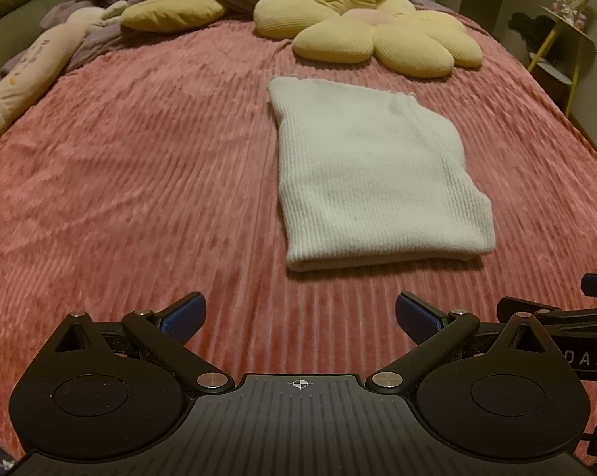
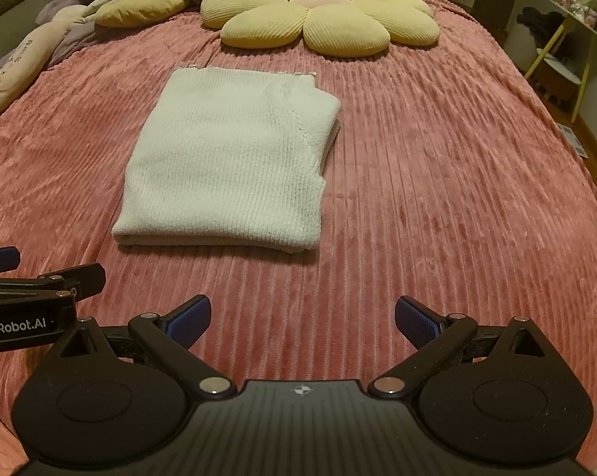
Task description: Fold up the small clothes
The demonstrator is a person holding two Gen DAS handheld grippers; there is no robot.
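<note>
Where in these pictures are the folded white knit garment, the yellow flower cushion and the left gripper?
folded white knit garment [image 1: 374, 174]: left wrist view, middle of top layer.
yellow flower cushion [image 2: 322, 20]: right wrist view, a front petal.
left gripper [image 1: 298, 317]: left wrist view, midway between fingertips.

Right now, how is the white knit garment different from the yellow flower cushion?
The white knit garment is flat, folded and rectangular; the yellow flower cushion is puffy with rounded petals. The garment lies mid-bed, nearer both tools; the cushion sits farther back. Both have ribbed texture and rest on the pink bedspread.
</note>
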